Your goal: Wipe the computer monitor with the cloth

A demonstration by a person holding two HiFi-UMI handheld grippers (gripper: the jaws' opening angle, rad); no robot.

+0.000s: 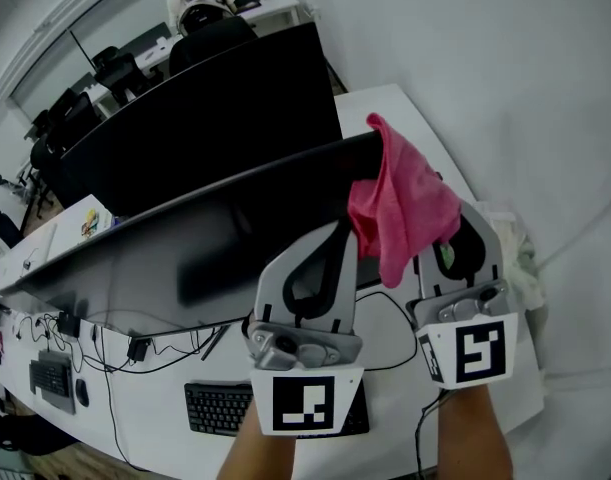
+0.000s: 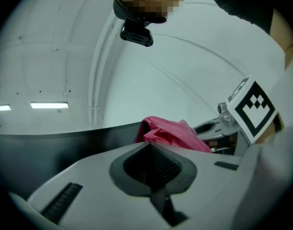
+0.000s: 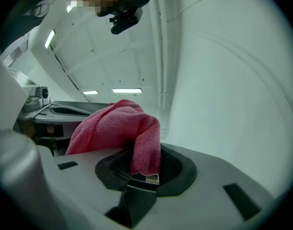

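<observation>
One cloth [image 1: 400,208], two grippers [image 1: 337,240] [image 1: 463,220], curved monitor [image 1: 185,258]

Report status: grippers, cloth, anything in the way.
Right gripper shut on pink cloth; left gripper shut, empty. Cloth at monitor's top right corner. Nothing seen blocking.

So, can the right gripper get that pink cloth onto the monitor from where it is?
Probably yes. The right gripper is shut on the cloth, which hangs right at the monitor's top corner, seemingly touching its edge. Nothing stands between them.
</observation>
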